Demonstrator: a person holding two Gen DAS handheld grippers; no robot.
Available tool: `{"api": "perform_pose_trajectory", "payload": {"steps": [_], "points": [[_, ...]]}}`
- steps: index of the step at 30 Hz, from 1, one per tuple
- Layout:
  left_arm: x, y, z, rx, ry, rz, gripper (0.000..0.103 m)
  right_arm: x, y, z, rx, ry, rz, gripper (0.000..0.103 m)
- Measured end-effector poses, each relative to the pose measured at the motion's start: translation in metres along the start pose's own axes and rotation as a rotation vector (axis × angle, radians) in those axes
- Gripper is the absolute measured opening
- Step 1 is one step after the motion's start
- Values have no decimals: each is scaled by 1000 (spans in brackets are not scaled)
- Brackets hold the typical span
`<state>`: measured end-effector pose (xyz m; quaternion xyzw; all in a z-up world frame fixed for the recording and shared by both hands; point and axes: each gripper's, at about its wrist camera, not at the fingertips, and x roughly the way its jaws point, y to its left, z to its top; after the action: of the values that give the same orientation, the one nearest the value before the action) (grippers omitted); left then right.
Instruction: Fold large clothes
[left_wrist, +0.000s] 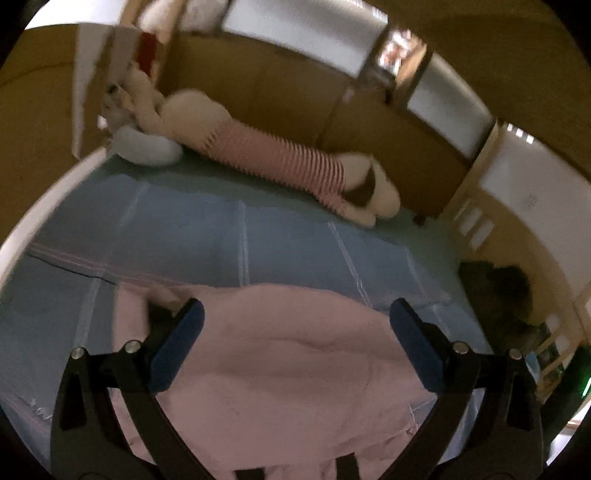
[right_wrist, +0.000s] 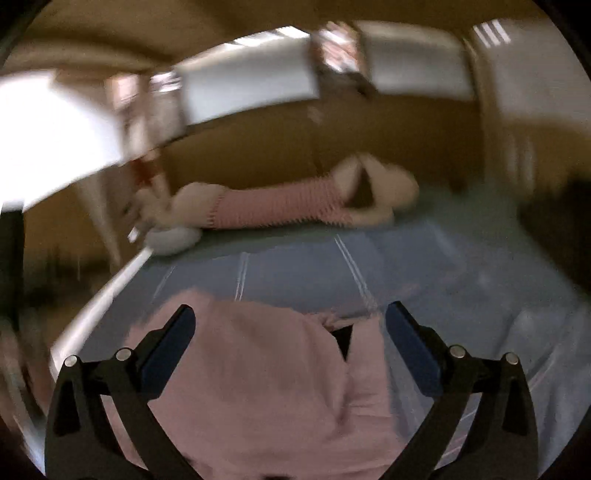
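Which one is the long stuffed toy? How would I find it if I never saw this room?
Look at the big bed with the blue sheet, then go to its far edge along the brown wall. The long toy lies there, stretched out flat. It alone wears pink and white stripes around its middle; the small pale cushion at one end is plain.

The right wrist view is smeared with motion blur, so the long striped plush toy (right_wrist: 280, 206) reads only as a soft shape. The pink garment (left_wrist: 280, 387) runs off the bottom edge in both views. A dark heap (left_wrist: 495, 295) at the bed's right edge is too murky to name.
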<state>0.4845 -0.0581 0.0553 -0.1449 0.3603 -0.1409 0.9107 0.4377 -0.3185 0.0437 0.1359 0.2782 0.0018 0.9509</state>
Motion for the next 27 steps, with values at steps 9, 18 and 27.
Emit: {"api": "perform_pose_trajectory", "payload": {"steps": [9, 18, 27], "points": [[102, 29, -100, 101, 280, 195, 96, 121, 46, -111, -197, 310, -21, 102], [104, 58, -179, 322, 176, 292, 98, 142, 35, -176, -325, 273, -47, 102], [109, 59, -191, 326, 74, 281, 99, 143, 29, -177, -287, 247, -19, 102]]}}
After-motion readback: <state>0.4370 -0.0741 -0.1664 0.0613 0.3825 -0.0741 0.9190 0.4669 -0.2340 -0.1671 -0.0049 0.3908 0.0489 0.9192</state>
